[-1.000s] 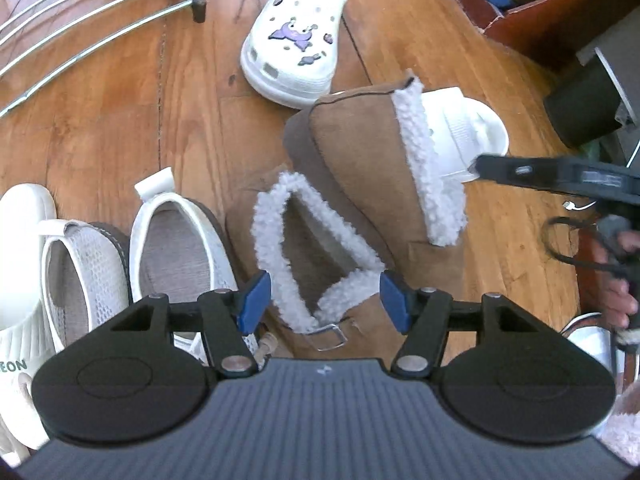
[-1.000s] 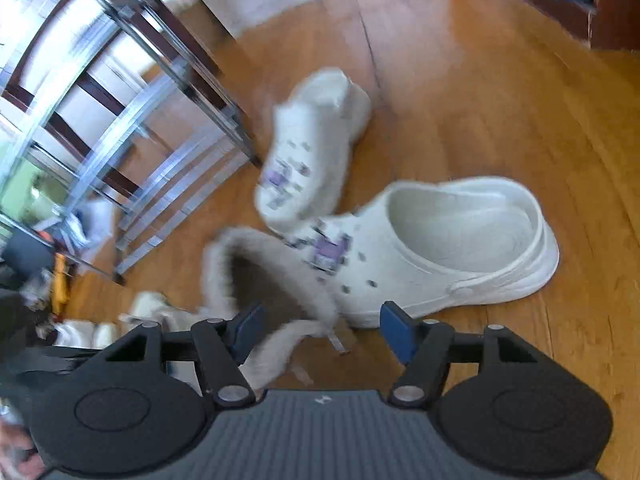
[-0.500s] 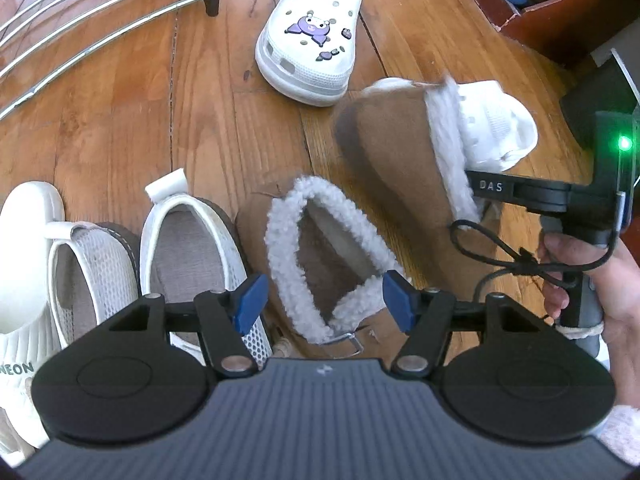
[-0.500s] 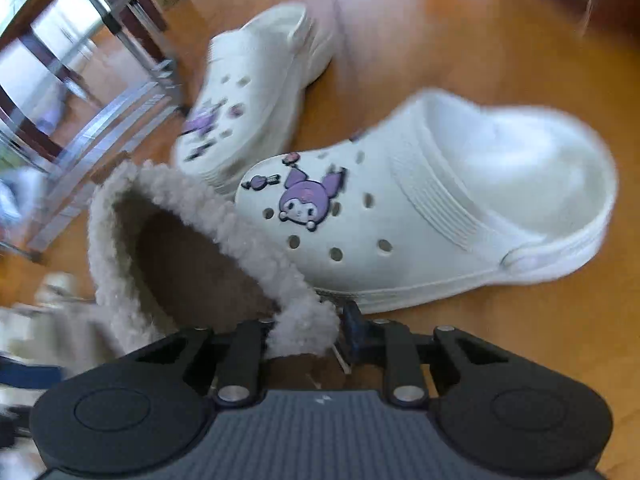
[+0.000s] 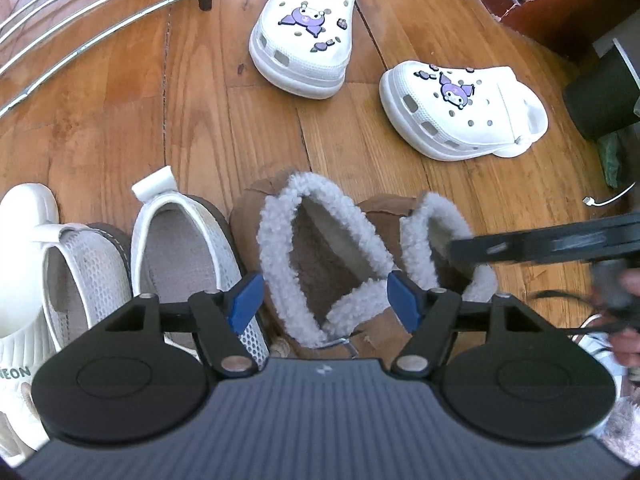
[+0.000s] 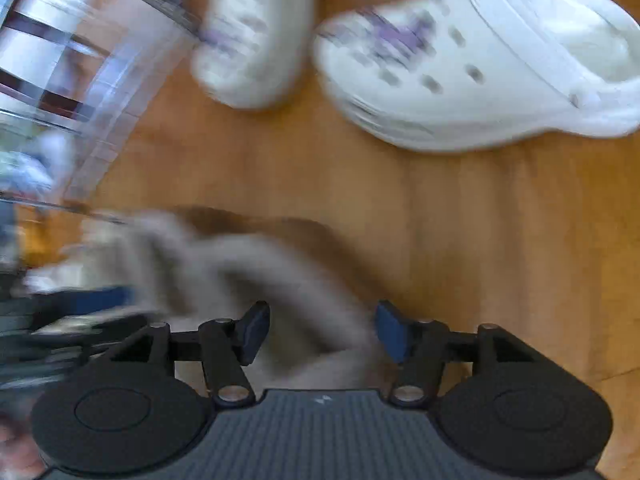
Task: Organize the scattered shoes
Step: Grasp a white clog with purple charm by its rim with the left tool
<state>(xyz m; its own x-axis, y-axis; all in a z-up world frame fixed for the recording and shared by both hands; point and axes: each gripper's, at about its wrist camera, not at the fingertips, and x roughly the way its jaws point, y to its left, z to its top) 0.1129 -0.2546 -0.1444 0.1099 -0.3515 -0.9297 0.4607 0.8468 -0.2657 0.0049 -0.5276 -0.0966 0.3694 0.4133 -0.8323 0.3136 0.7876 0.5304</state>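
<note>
A: Where did things stand with the brown suede slippers lined in pale fleece?

B: Both sat upright on the wooden plank floor (image 5: pixel 192 128), side by side and touching, at the end of a row. The first fleece-lined slipper (image 5: pixel 320 256) was just beside a white mesh slip-on sneaker (image 5: pixel 180 248); the second fleece-lined slipper (image 5: pixel 436 240) stood on its other side.

A: And the fingers?

B: The right gripper (image 6: pixel 318 330) had just been opening, and its blue pads stood apart over the fleece rim without pressing it (that view was badly blurred). The left gripper (image 5: pixel 326 300) had also been widening, and it hovered spread across the first slipper's collar, clamping nothing.

A: So the placing was done?

B: I judged it so. The good way to finish was to draw the right gripper straight back, clear of the fleece, so no fibre snagged and tipped the slipper.

A: Then?

B: Two white foam clogs with purple cartoon charms were apart from the row: one clog (image 5: pixel 308 28) near the chrome wire rack (image 5: pixel 80 28), the other clog (image 5: pixel 464 112) angled away. Grip the thick heel wall, not the strap, I thought, and set them parallel.
</note>
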